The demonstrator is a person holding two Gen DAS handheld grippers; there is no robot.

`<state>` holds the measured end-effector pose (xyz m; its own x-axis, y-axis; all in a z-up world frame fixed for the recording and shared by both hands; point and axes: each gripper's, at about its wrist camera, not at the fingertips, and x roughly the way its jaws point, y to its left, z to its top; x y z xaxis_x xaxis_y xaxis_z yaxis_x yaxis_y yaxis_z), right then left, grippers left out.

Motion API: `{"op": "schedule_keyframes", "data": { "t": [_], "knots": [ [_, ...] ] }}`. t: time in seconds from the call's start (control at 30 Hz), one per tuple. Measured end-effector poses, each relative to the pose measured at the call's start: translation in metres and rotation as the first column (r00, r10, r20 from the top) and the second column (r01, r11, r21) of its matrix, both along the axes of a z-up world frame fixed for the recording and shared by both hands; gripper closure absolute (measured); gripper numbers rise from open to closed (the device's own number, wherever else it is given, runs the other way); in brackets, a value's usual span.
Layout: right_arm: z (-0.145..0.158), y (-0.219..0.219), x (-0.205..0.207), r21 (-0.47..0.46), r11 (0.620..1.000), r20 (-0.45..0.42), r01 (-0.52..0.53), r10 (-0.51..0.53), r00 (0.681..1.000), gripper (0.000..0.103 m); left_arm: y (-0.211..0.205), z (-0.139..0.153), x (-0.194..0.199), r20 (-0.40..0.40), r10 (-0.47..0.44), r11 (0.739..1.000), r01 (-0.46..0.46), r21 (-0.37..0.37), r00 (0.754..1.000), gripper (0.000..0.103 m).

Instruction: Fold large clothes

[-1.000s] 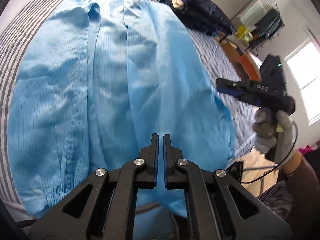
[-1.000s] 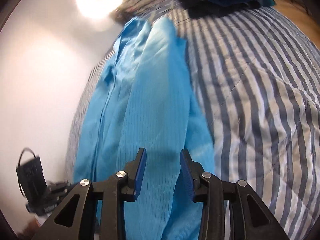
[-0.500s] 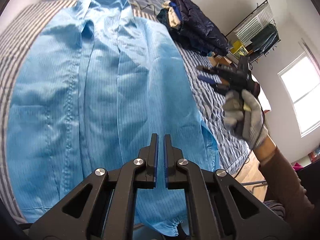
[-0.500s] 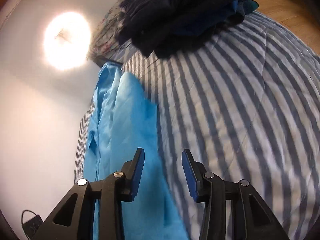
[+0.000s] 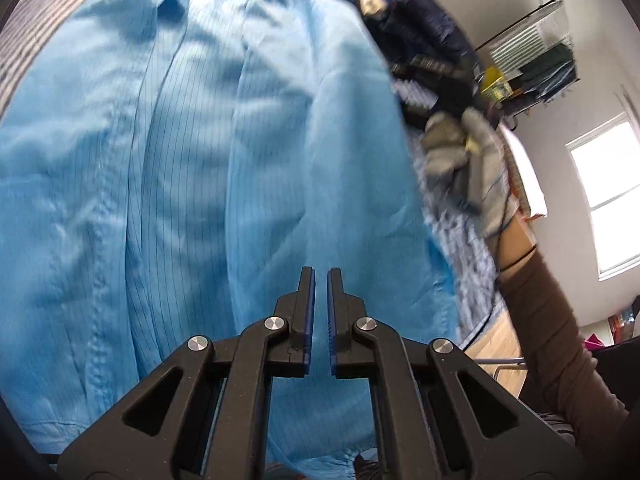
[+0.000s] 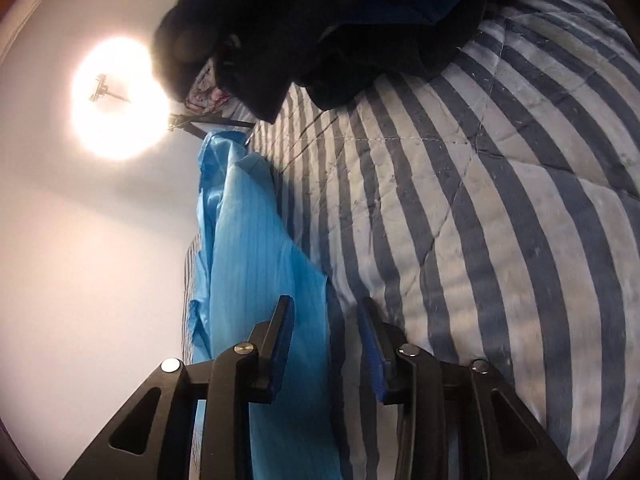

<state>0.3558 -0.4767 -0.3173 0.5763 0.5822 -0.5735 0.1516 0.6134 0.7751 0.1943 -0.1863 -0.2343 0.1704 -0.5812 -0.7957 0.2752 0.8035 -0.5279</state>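
A large light-blue pinstriped garment [image 5: 192,168] lies spread on the striped bed, its collar at the far end. My left gripper [image 5: 318,276] hovers above the garment's near right part; its jaws stand almost together with nothing between them. In the right wrist view the same garment [image 6: 256,248] shows as a blue strip at the left. My right gripper [image 6: 325,308] is open and empty, low over the garment's right edge where it meets the bedspread. The gloved hand holding the right gripper [image 5: 460,160] shows blurred beside the garment's right edge in the left wrist view.
A pile of dark clothes [image 6: 360,20] sits at the far end of the striped bedspread [image 6: 500,240], also seen in the left wrist view [image 5: 416,32]. A clothes rack [image 5: 532,52] and a window [image 5: 604,200] stand to the right. A ceiling lamp [image 6: 116,100] glares.
The right gripper has moved along the garment's right edge toward the collar end and closer to the dark pile. The left gripper has dropped lower and nearer the garment.
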Motion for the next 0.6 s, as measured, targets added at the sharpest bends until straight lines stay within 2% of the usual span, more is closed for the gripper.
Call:
{"op": "schedule_keyframes", "data": {
  "t": [0.13,0.17,0.2,0.27,0.33,0.4,0.5,0.57,0.6],
  "knots": [
    [-0.001,0.005,0.016,0.009,1.000,0.010,-0.014,0.013,1.000,0.072,0.001,-0.014,-0.003,-0.011,0.020,0.998,-0.020,0.061,1.000,0.101],
    [0.000,0.011,0.021,0.004,1.000,0.018,-0.026,0.026,0.999,0.083,0.002,-0.016,-0.003,-0.016,0.027,0.997,-0.026,0.068,1.000,0.101],
    [0.001,0.016,0.023,-0.004,0.999,0.022,-0.044,0.044,0.999,0.100,0.004,-0.019,-0.003,-0.024,0.030,0.997,-0.028,0.071,0.999,0.101],
    [0.008,0.024,0.025,-0.070,0.996,0.025,-0.054,0.056,0.998,0.103,0.006,-0.021,-0.004,-0.026,0.035,0.996,-0.033,0.085,0.999,0.101],
    [0.032,0.031,0.024,-0.180,0.982,0.075,-0.060,0.074,0.994,0.103,0.009,-0.024,-0.007,-0.022,0.031,0.994,-0.029,0.102,0.999,0.101],
    [0.065,0.036,0.021,-0.324,0.945,0.129,-0.044,0.090,0.988,0.103,0.013,-0.028,-0.010,-0.030,0.036,0.994,-0.032,0.108,0.999,0.101],
    [0.107,0.039,0.022,-0.531,0.847,0.191,0.024,0.092,0.977,0.103,0.017,-0.032,-0.014,-0.051,0.043,0.994,-0.037,0.102,0.998,0.101],
    [0.113,0.035,0.028,-0.589,0.807,0.176,0.036,0.085,0.981,0.103,0.018,-0.032,-0.016,-0.050,0.040,0.994,-0.034,0.100,0.998,0.101],
    [0.110,0.032,0.030,-0.581,0.813,0.163,0.025,0.086,0.983,0.103,0.018,-0.031,-0.017,-0.047,0.035,0.995,-0.030,0.100,0.998,0.101]
  ]
}}
